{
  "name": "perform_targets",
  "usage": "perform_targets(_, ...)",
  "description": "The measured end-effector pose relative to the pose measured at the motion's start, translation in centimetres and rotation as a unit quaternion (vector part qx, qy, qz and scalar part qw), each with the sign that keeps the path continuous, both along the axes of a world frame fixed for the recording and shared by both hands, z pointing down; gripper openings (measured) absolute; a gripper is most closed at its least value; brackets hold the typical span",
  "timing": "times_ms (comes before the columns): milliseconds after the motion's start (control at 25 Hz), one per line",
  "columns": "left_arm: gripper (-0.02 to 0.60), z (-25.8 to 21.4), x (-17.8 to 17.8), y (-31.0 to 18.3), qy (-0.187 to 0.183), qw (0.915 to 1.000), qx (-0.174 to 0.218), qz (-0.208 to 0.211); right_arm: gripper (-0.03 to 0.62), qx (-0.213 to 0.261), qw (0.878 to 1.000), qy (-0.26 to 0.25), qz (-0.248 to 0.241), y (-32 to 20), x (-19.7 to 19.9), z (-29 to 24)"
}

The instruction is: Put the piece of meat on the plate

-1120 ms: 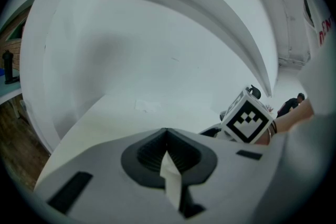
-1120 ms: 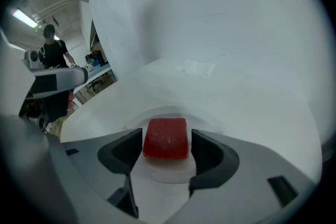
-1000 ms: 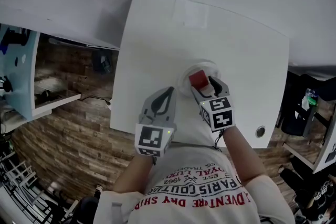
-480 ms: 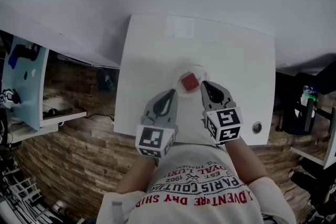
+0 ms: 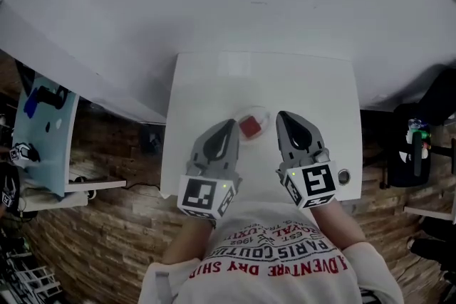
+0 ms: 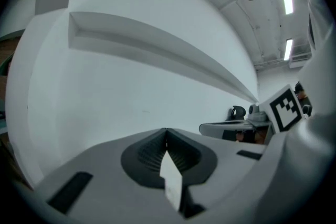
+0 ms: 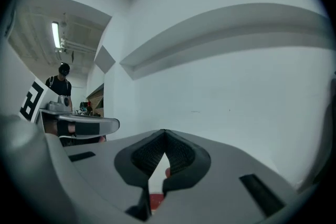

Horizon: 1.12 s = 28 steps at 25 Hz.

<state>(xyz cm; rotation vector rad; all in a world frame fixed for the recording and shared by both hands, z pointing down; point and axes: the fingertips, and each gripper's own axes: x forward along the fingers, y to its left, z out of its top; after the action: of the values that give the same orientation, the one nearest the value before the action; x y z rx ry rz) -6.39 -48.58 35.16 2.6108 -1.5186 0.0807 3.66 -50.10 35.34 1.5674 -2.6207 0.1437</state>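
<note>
A small red piece of meat [image 5: 250,127] lies on a pale round plate [image 5: 261,115] on the white table [image 5: 313,89] in the head view. Both grippers are held high above the table, near my chest, and point level at the white wall. My left gripper [image 5: 229,123] [image 6: 167,131] is shut with nothing between its jaws. My right gripper [image 5: 280,114] [image 7: 164,132] is also shut and empty. In the right gripper view a sliver of the red meat [image 7: 156,200] shows far below, through the gap behind the closed tips.
A round grommet [image 5: 344,176] sits near the table's front right corner. A light blue board [image 5: 44,132] stands over the wood floor at the left. A white wall with a ledge [image 6: 157,44] fills both gripper views. A person [image 7: 63,79] stands far off.
A second ago my right gripper stood open around the meat on the plate. It has let go, shut and risen. The left gripper rose too, and the table looks smaller.
</note>
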Motion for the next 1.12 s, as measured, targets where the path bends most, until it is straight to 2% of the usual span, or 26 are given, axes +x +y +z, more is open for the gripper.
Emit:
perform_targets(160, 0.007, -2.4, 0.6, 0.1, 0.0, 0.9995, 0.033, 0.0, 0.012, 0.026, 1.0, 0.001, 0.004, 0.6, 0.8, -1.8)
perform_targets(360, 0.008, -3.6, 1.4, 0.3, -0.017, 0.9984, 0.054, 0.005, 0.012, 0.029, 1.0, -0.001, 0.011, 0.9, 1.7, -2.1)
perform_targets(1120, 0.008, -2.2, 1.6, 0.5, -0.023, 0.9991, 0.036, 0.002, 0.012, 0.027, 1.0, 0.01, 0.006, 1.1, 1.4, -1.1)
